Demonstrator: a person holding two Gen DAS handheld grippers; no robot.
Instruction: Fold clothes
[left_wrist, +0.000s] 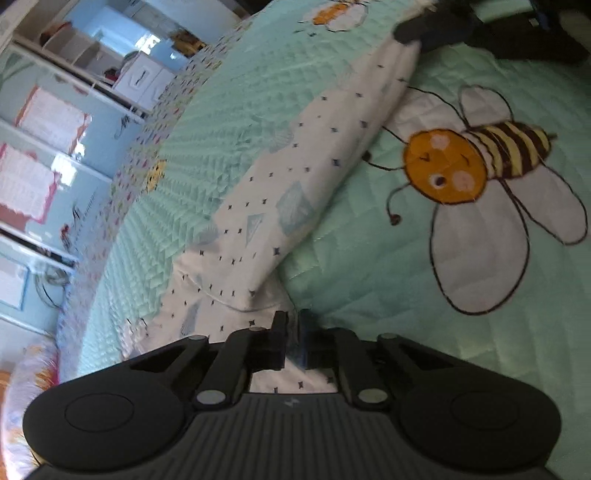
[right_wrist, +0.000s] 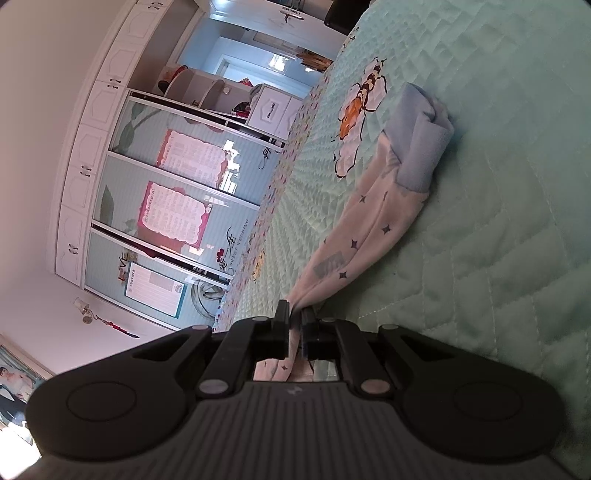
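Left wrist view: the left gripper (left_wrist: 292, 320) has its two fingers drawn together until only a thin slit shows between them, and the white fabric of the garment (left_wrist: 295, 184) lies under and around the tips; whether a fold is actually pinched there cannot be told from this angle. From the tips the garment, white with small dark stars and pale blue patches, runs away as a long, loosely bunched strip across the green quilted bedspread (left_wrist: 369, 266). Just beside the strip, on the bedspread, is a large printed bee (left_wrist: 476, 158) with an orange face, striped body and white wings. At the far end of the garment a dark gripper (left_wrist: 424, 31) sits at the cloth's tip. Beyond the garment's other side the bedspread ends in a spotted border (left_wrist: 122, 192), and past that stands a wardrobe (left_wrist: 44, 155) with pale blue doors and pink-framed sheets.

In the right wrist view, the right gripper (right_wrist: 294, 317) is clenched on the garment (right_wrist: 354, 236): cloth is squeezed between the fingers and bunches behind them. From there the garment stretches away over the bedspread (right_wrist: 480, 240), raised off it near the tips, ending in a light blue cuff (right_wrist: 421, 140) folded over on itself. Next to the cuff another printed bee (right_wrist: 360, 110) shows. The wardrobe (right_wrist: 177, 184) stands beyond the bedspread's edge.
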